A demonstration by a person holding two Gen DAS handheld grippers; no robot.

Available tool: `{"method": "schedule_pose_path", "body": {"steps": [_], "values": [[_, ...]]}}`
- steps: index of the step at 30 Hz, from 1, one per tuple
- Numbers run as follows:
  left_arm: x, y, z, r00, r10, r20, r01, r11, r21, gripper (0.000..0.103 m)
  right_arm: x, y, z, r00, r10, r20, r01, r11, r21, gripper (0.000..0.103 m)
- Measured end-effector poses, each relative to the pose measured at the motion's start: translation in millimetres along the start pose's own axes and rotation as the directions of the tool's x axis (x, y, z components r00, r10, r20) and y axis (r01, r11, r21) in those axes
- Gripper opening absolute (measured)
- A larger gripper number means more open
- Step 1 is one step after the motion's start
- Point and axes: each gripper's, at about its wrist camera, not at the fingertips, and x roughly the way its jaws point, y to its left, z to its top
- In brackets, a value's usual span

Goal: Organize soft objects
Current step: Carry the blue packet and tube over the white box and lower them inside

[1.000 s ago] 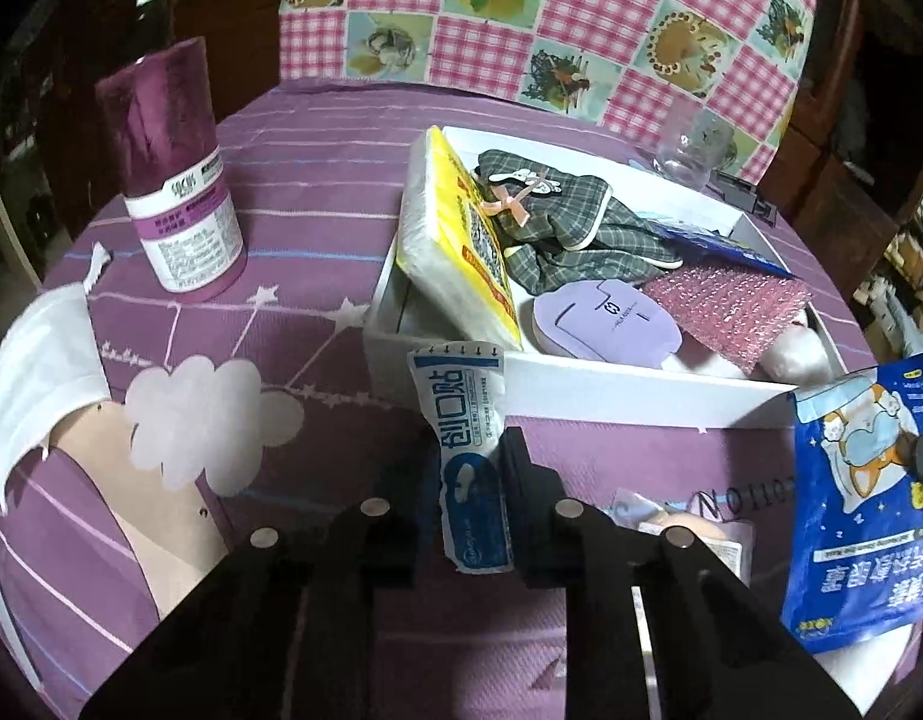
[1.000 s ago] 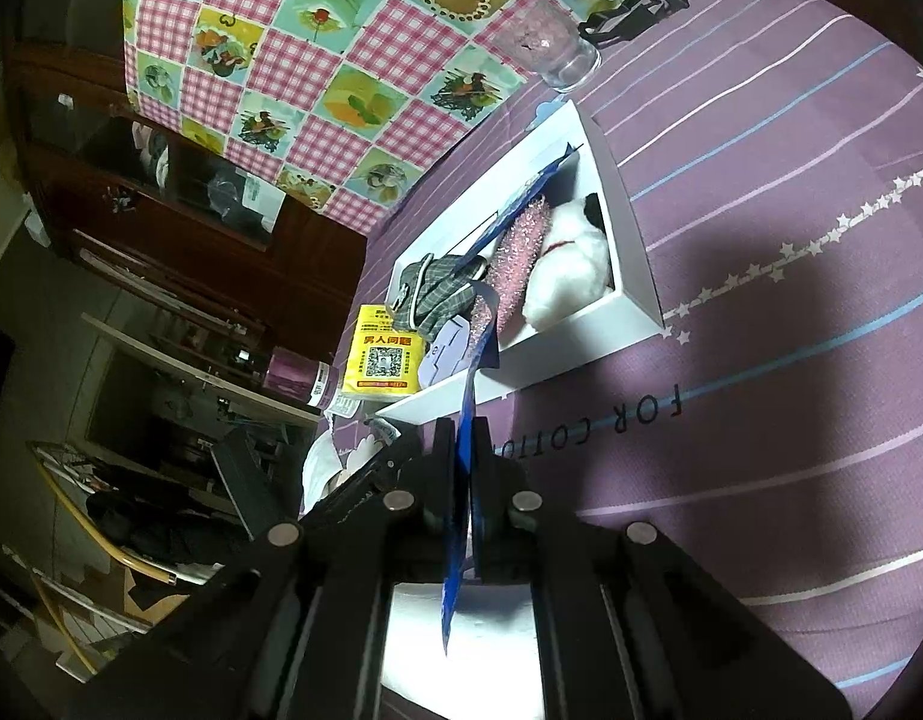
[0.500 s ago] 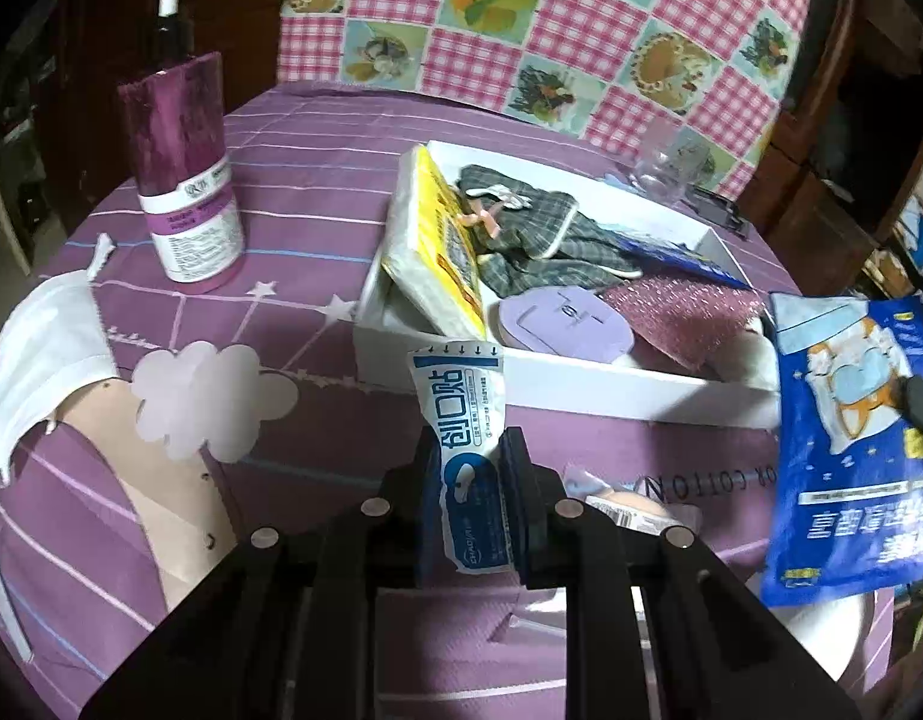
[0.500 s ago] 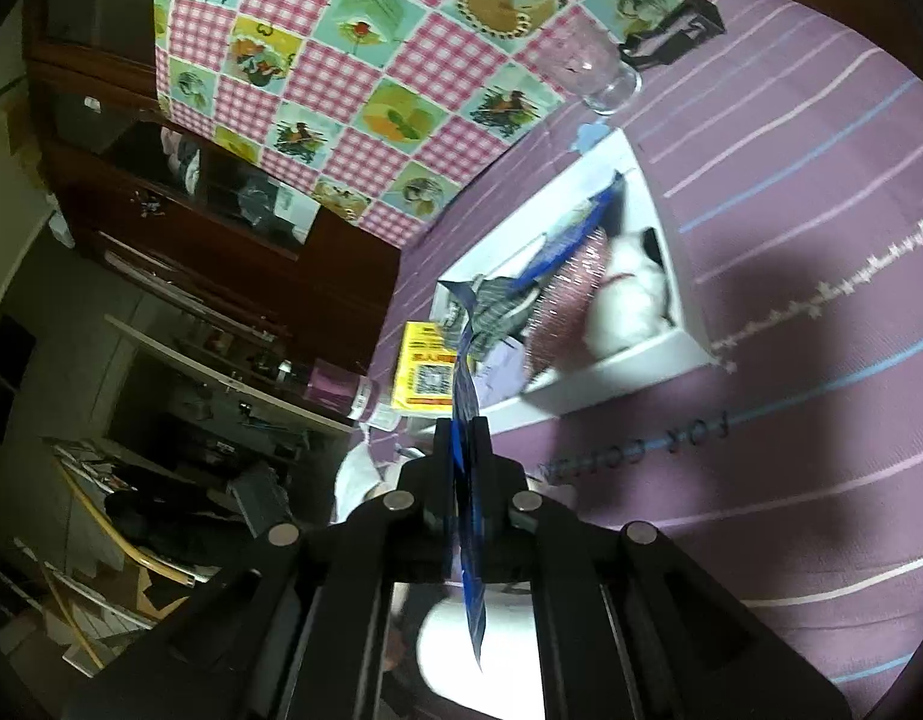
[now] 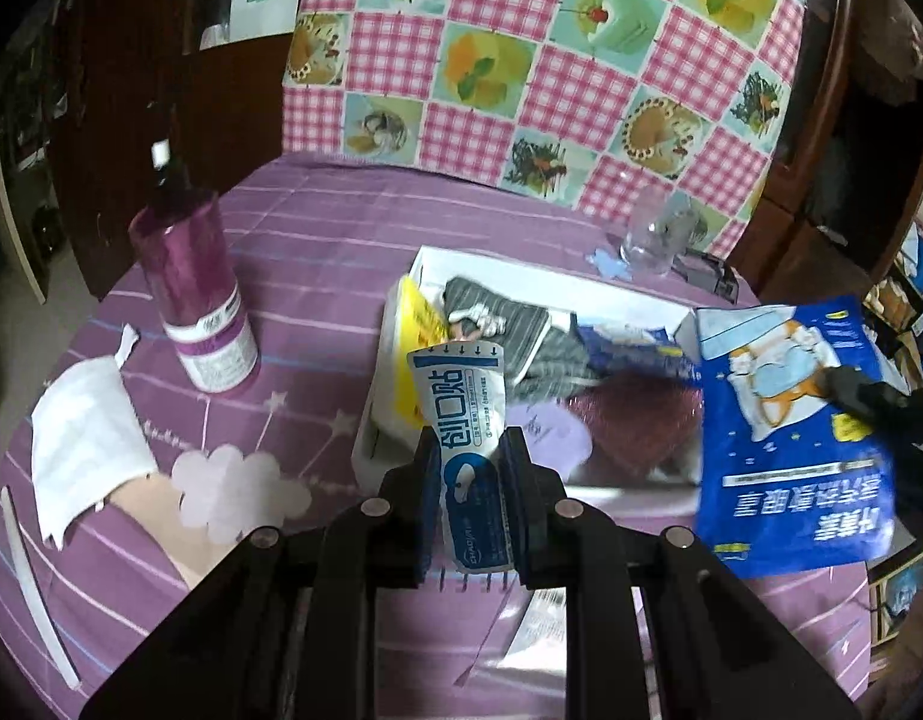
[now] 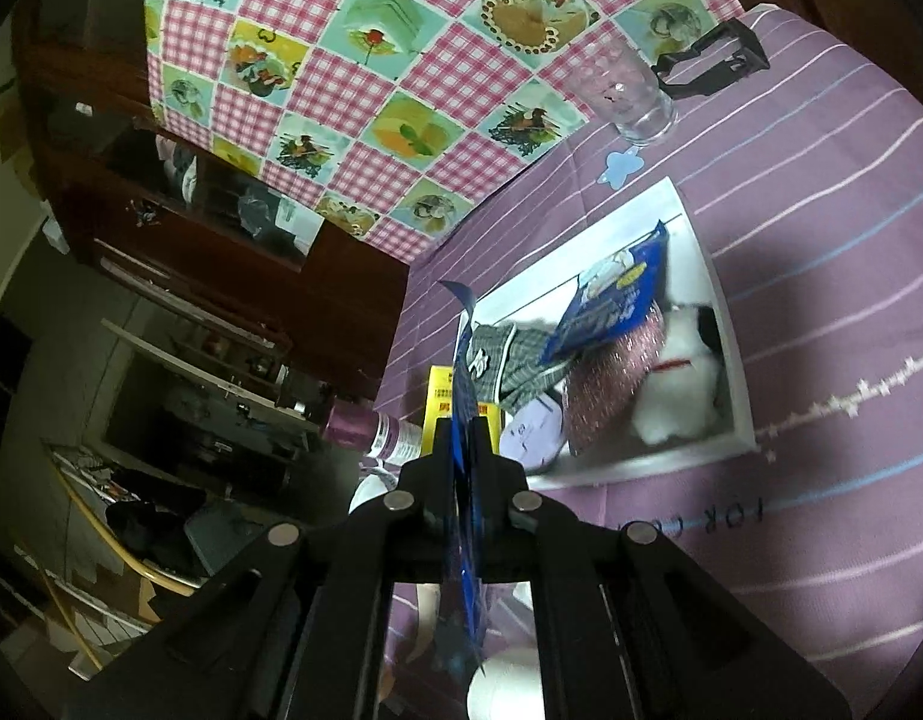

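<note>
Two tools, each clenched on a packet: left tool (image 5: 472,468) holding white sachet (image 5: 466,414) upright, white tray (image 5: 611,291) straight ahead, mid-counter; right tool (image 6: 463,450) gripping blue pouch (image 5: 785,438) edge-on, beside tray's right end.

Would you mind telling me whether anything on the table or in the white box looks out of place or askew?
The white box is crowded: a blue packet leans tilted across the plaid cloth, not lying flat. A white face mask lies loose on the tablecloth, apart from the box.
</note>
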Motion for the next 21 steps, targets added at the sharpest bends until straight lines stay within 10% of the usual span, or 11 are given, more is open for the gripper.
{"method": "schedule_pose_path", "body": {"steps": [21], "values": [[78.3,-3.7,24.8,0.998,0.042,-0.038,-0.043,0.999,-0.003,0.018,67.2,-21.9,55.9,0.998,0.062,0.015,-0.063,0.997,0.050,0.005]]}}
